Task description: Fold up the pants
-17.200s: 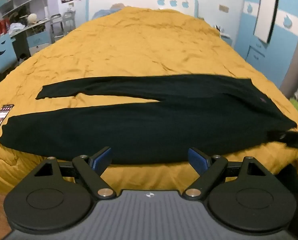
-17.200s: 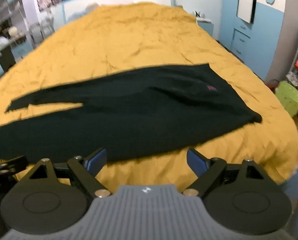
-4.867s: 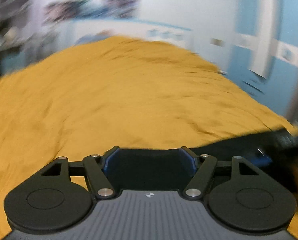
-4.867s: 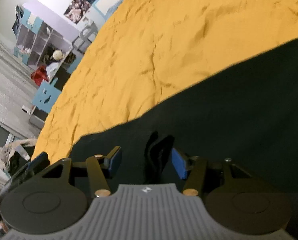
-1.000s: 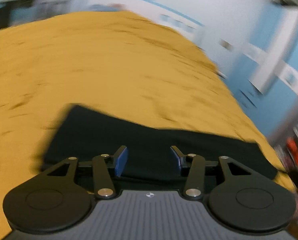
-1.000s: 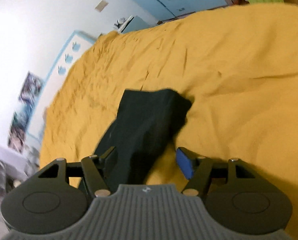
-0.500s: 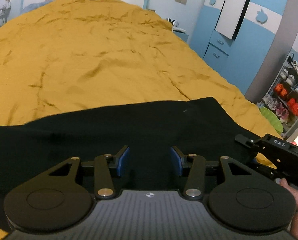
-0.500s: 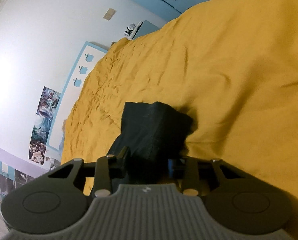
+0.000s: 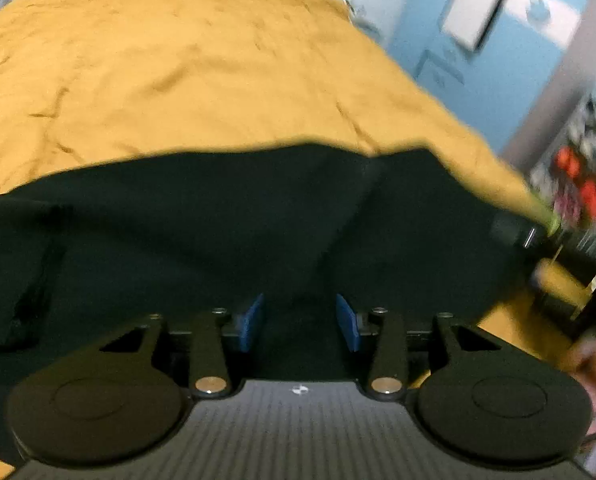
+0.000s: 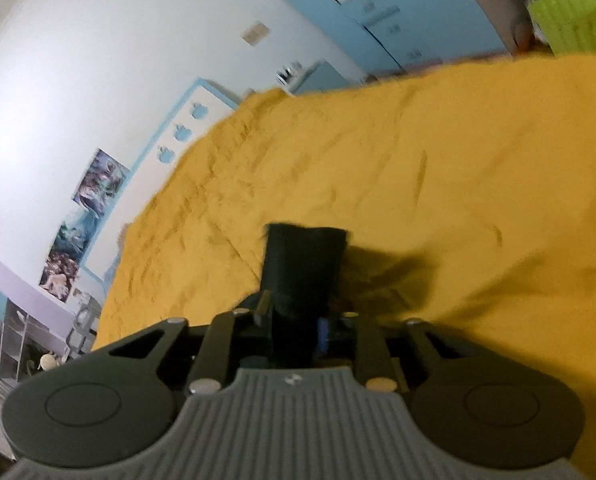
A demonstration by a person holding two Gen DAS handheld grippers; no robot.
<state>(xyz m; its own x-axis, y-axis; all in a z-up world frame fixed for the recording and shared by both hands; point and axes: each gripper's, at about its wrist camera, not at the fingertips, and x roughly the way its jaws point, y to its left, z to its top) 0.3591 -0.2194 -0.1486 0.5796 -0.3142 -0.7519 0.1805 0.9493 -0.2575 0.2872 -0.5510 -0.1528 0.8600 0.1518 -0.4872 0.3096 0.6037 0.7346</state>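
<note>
Compared with a second ago, the right gripper jaws are closing on a bunched end of the black pants lying on the near bed, while the left gripper, half open and closing with cloth between its jaws, has arrived, so the next fold appears imminent.

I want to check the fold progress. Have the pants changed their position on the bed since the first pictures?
Yes. The pants no longer lie spread out full length across the yellow bedspread; they are folded shorter, and one end is bunched in the right gripper.
</note>
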